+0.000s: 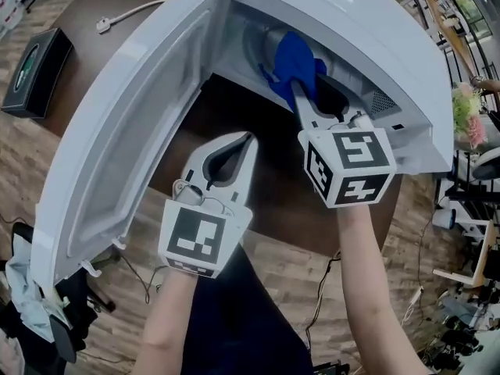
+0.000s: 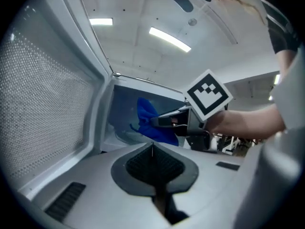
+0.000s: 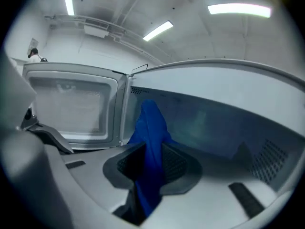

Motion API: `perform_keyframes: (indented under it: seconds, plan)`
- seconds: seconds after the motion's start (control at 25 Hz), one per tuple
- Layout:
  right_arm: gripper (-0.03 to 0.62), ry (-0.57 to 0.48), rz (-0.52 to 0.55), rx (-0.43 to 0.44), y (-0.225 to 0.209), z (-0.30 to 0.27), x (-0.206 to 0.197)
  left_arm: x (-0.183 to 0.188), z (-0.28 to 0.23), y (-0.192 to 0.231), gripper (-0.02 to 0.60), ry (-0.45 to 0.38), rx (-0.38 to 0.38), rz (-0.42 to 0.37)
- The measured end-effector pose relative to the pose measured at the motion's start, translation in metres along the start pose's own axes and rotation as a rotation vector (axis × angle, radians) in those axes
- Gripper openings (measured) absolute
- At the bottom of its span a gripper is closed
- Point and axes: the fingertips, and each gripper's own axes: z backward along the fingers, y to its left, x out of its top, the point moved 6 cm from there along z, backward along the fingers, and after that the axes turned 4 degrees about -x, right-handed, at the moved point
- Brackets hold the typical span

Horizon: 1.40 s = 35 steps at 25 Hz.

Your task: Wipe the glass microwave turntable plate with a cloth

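Blue cloth (image 1: 291, 59) is clamped in R gripper (image 1: 299, 91) inside open microwave (image 1: 375, 30); L gripper (image 1: 248, 141) jaws are pressed together, nothing btwn.

No word, brand or number can be read. Letterless black-and-white square marker patterns are borne by the left gripper (image 1: 248, 141) and the right gripper (image 1: 300, 92). The green mark on the flat black box (image 1: 35, 69) at ten o'clock is illegible.
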Motion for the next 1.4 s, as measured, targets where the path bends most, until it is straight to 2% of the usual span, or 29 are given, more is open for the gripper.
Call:
perform_keyframes:
  seconds: [0.28, 0.56, 0.76, 1.04, 1.4]
  plan:
    - [0.08, -0.019, 0.239, -0.094, -0.015, -0.066, 0.013, -0.004, -0.01, 0.008, 0.006, -0.032, 0.052, -0.033]
    - [0.08, -0.013, 0.369, -0.142, -0.028, -0.123, 0.021, -0.005, -0.016, 0.025, 0.006, -0.033, 0.088, -0.092]
    - [0.08, 0.001, 0.489, -0.146, -0.033, -0.154, 0.029, -0.008, -0.016, 0.027, 0.006, -0.013, 0.092, -0.114]
    - [0.08, 0.084, 0.589, -0.104, -0.031, -0.187, 0.019, -0.009, -0.024, 0.032, 0.006, -0.018, 0.079, -0.12]
    - [0.081, 0.195, 0.685, -0.135, -0.041, -0.194, 0.014, -0.012, -0.025, 0.04, 0.006, -0.01, 0.072, -0.102]
